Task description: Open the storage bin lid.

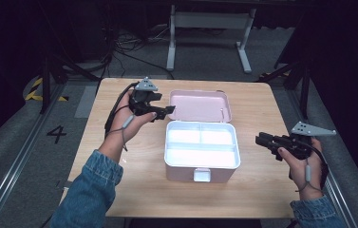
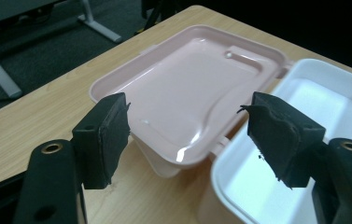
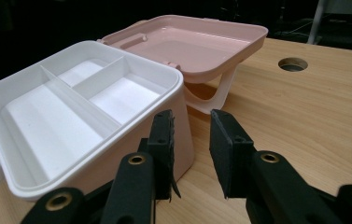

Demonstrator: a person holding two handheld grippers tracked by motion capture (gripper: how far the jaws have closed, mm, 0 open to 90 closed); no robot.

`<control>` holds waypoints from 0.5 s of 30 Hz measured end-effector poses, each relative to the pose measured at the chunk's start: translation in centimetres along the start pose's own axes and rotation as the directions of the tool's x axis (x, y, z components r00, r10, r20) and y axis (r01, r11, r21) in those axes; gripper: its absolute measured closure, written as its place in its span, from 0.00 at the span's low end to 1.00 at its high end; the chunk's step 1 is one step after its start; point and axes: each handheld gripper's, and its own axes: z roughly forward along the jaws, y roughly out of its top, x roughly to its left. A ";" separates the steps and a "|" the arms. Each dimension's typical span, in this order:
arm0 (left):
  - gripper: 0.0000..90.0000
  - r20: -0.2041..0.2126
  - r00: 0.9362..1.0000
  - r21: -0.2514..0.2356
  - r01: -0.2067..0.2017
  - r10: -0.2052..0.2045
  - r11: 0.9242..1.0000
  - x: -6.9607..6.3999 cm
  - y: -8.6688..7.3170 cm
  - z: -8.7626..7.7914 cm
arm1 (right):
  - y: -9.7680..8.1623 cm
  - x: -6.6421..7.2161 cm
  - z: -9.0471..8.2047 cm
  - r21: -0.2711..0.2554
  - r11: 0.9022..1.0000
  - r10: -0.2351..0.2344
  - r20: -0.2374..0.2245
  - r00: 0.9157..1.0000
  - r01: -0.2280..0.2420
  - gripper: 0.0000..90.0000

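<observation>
A pink box [image 1: 181, 172] stands mid-table, holding a white divided tray [image 1: 167, 142] with nothing in its compartments. Its pink lid [image 1: 200, 105] is thrown back, hollow side up. My left gripper [image 1: 166, 111] hovers at the lid's left edge. In the left gripper view the left gripper [image 2: 187, 126] is open wide, with the lid [image 2: 187, 79] beyond the pads and nothing between them. My right gripper [image 1: 262, 141] sits right of the box. In the right gripper view the right gripper [image 3: 192, 135] is open with a narrow gap, beside the box's corner [image 3: 183, 135], gripping nothing.
The box's front latch [image 1: 202, 175] faces the person. A pale carry handle [image 3: 215, 93] props the lid off the wooden table [image 1: 119, 190]. A round hole [image 3: 292, 64] is cut in the tabletop. White desk legs [image 1: 171, 42] and cables lie on the floor beyond.
</observation>
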 end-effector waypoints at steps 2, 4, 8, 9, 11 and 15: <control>0.33 0.000 1.000 -0.004 -0.016 0.016 1.000 -0.6 -0.3 -1.2 | 0.2 -0.1 0.2 -0.001 1.000 0.003 -0.002 1.000 -0.003 0.79; 0.33 0.003 1.000 -0.002 -0.022 0.022 1.000 -1.0 -0.6 -2.4 | 0.3 -0.3 0.4 0.001 1.000 0.004 -0.005 1.000 -0.004 0.79; 0.32 -0.028 0.999 -0.005 -0.043 0.043 0.999 -1.6 -1.6 -4.8 | 0.7 -0.4 0.7 0.009 1.000 0.000 -0.008 1.000 0.000 0.78; 0.32 -0.041 0.998 0.003 -0.048 0.048 0.999 -1.7 -1.8 -5.4 | 0.8 -0.5 0.8 0.004 1.000 -0.004 -0.004 1.000 0.004 0.78; 0.32 -0.064 0.997 0.004 -0.045 0.045 0.999 -1.9 -2.5 -6.5 | 1.0 -0.6 0.8 -0.001 1.000 0.000 -0.009 1.000 0.000 0.78; 0.32 -0.097 0.995 0.002 -0.015 0.015 1.000 -1.9 -4.1 -8.1 | 1.1 -0.9 1.1 0.012 1.000 0.001 -0.010 1.000 -0.001 0.76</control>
